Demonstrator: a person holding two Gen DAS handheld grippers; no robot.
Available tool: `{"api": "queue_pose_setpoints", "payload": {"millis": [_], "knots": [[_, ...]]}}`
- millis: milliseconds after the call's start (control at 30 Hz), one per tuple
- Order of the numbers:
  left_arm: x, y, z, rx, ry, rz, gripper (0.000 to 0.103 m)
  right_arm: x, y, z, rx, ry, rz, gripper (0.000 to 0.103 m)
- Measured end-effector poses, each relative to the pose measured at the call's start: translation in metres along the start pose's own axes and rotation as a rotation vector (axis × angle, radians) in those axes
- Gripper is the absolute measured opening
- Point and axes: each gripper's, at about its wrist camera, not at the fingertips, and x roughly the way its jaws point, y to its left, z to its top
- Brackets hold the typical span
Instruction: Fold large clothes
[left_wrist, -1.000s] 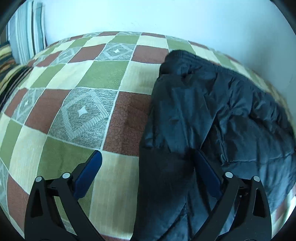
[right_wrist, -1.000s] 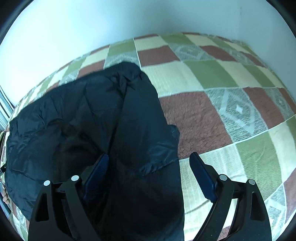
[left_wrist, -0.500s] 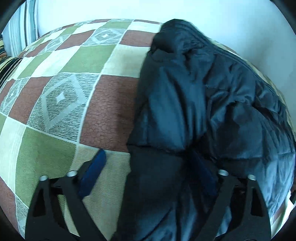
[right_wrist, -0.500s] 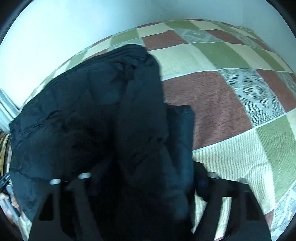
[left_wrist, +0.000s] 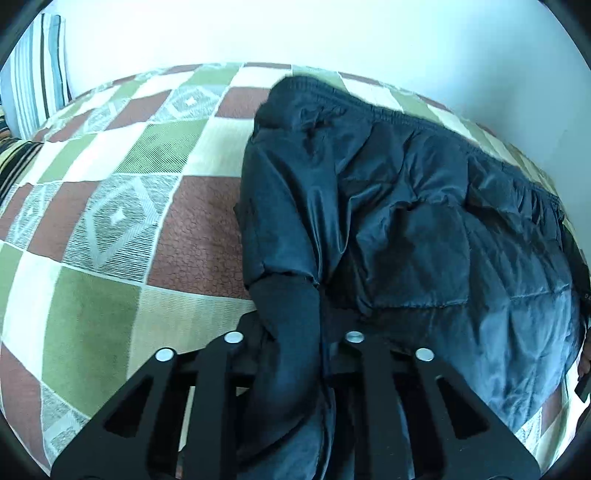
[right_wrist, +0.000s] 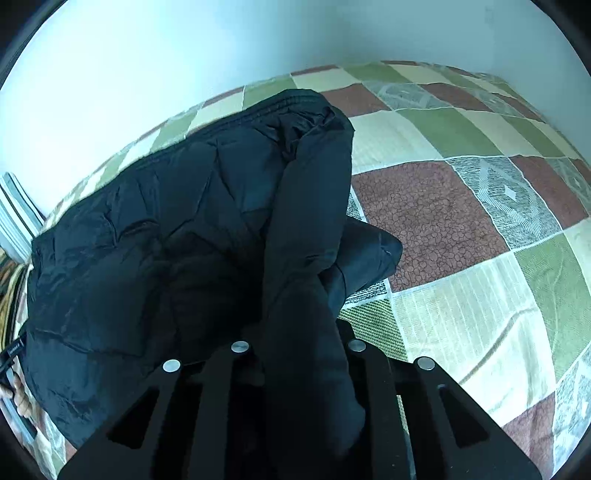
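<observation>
Both jaws just closed, were wide; left gripper (left_wrist: 291, 332), right gripper (right_wrist: 297, 343) pinching jacket (left_wrist: 406, 221) sleeves.

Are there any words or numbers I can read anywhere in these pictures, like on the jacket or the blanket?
Small tag at the jacket's left edge, right wrist view: it carries print, too small and blurred to read.
Checked blanket: only patterns, no words or numbers.
Wall: no text.
Nothing else readable in either view.
</observation>
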Motion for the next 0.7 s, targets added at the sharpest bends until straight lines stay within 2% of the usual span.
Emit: {"api": "queue_pose_setpoints", "payload": {"millis": [300, 500, 633, 700], "knots": [[-0.047, 0.01, -0.011, -0.001, -0.053, 0.013, 0.01, -0.02, 0.015, -0.012, 0.03, -0.018, 0.066, 0.016], [-0.08, 0.025, -0.034, 0.004, -0.058, 0.028, 0.01, -0.04, 0.034, -0.036, 0.022, -0.01, 0.114, 0.016], [-0.082, 0.043, -0.046, -0.017, -0.048, 0.048, 0.01, -0.046, 0.043, -0.052, 0.008, -0.001, 0.118, 0.016], [-0.077, 0.049, -0.047, -0.032, -0.041, 0.032, 0.01, -0.046, 0.044, -0.054, -0.011, -0.009, 0.093, 0.016]]}}
